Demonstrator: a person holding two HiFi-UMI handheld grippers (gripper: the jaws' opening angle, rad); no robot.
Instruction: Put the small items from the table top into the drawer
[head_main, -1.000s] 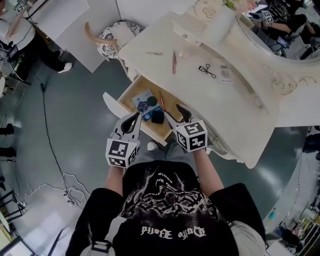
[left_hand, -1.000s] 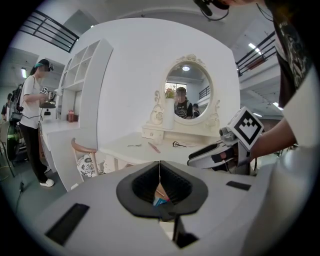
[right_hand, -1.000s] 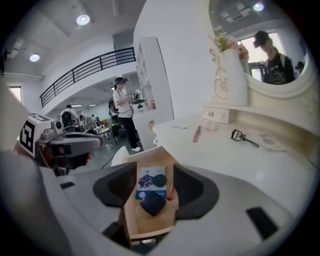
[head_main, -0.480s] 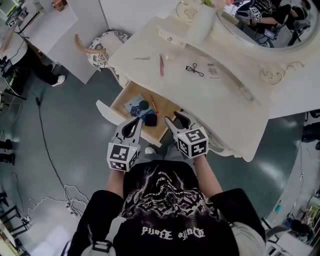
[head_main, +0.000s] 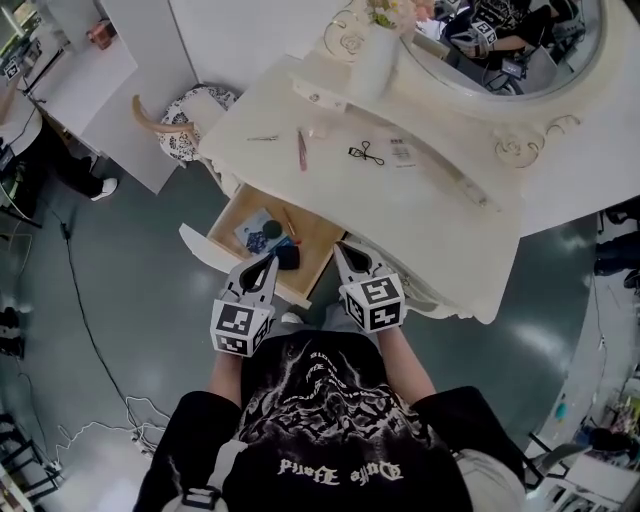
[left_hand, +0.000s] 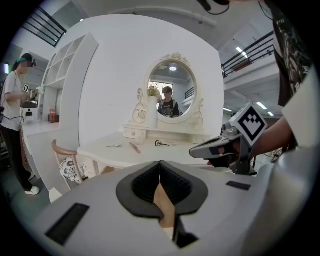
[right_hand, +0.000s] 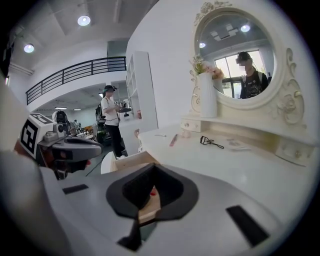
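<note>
Partly done: the open drawer (head_main: 322, 240) holds several bits, while a pink stick (head_main: 301, 150), black tool (head_main: 366, 153), clip (head_main: 263, 138) and packet (head_main: 401, 151) lie on the counter (head_main: 450, 230). Left claw (head_main: 267, 259) and right claw (head_main: 343, 250) are pinched closed, empty, over the drawer's front. The drawer's bits are too small to name, and the claws partly cover them

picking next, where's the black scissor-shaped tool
Head view: the tool lies on the tabletop between the pink stick at left and a small card.

Smooth paint, bare wood, some shine
The tabletop (head_main: 440, 215) is smooth cream paint; the drawer (head_main: 320, 241) is pale bare wood inside; the grey floor (head_main: 130, 280) looks smooth and shiny.
</note>
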